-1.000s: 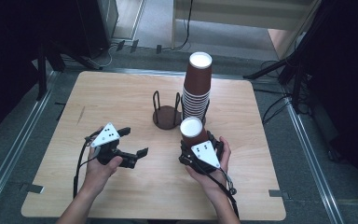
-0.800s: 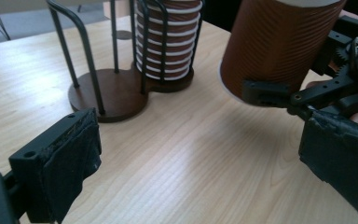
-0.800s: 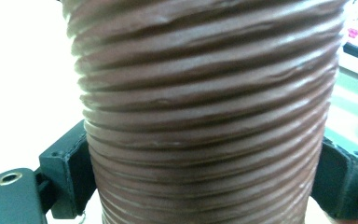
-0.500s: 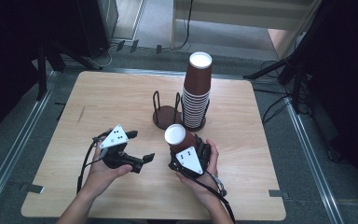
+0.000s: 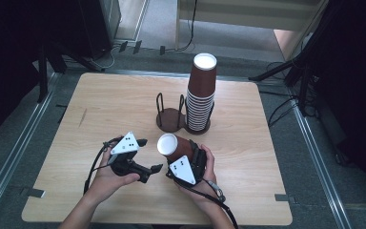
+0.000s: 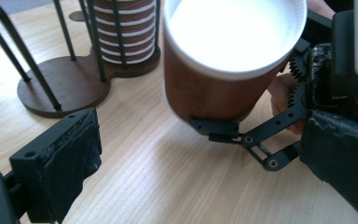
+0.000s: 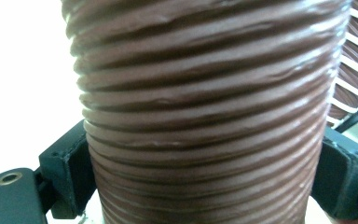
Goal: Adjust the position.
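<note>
A ribbed brown paper cup with a white inside is held tilted just above the table, its mouth turned up and to the left. My right gripper is shut on its lower body; in the right gripper view the cup sits between both jaws. My left gripper is open just left of the cup. In the left gripper view the cup hangs ahead of my open left gripper, with the right gripper's fingers clamped near its base.
A tall stack of brown cups stands in the right slot of a dark wooden holder with black wire posts; its left slot is empty. The wooden table has bare room on the left and far sides.
My right gripper has carried the cup left and toward the person, tipping its mouth toward the left gripper. My left gripper has shifted right, closer to the cup.
</note>
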A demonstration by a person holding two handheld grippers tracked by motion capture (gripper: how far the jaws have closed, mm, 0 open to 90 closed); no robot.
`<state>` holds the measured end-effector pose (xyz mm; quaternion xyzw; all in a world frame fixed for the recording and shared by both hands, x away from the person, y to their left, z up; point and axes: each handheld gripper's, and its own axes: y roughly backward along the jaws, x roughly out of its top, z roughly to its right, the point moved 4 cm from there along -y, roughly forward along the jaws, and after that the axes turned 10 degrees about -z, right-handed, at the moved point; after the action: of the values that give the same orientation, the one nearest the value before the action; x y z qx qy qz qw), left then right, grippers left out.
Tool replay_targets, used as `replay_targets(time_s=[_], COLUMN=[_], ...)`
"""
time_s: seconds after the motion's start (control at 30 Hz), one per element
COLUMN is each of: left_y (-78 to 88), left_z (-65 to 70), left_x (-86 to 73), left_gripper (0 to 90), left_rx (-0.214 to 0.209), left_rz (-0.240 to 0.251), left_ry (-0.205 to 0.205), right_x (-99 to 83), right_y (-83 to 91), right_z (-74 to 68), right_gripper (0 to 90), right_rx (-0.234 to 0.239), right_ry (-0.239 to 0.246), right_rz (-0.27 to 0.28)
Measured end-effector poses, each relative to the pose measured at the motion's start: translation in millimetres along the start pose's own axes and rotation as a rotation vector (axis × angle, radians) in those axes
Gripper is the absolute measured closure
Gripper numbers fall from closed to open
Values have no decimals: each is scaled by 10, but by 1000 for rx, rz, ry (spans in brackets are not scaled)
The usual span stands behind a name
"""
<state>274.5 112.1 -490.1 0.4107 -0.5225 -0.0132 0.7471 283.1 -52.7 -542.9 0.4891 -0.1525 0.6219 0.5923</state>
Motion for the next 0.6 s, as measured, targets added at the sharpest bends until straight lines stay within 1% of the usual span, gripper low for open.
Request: replay_targets(time_s=[0.27,0.37,0.47,0.6], left_y=[1,11,5,1], left_z=[14,20,24,32], left_x=[-4,2,-3,-15], left_gripper=[6,26,31,36], left_rx=[-2,0,6,8], left_rz=[-6,-6,-10,-19], left_ry=[-15,-33,-45,-75], right_x=[4,9,13,12], right_y=[13,25,35,41], right_z=[-88,-130,-168,-197], right_gripper=[106,106,105,105], right_rx=[21,39,64,84], right_ry=[39,62,76,79], right_rz=[21,35,48,53])
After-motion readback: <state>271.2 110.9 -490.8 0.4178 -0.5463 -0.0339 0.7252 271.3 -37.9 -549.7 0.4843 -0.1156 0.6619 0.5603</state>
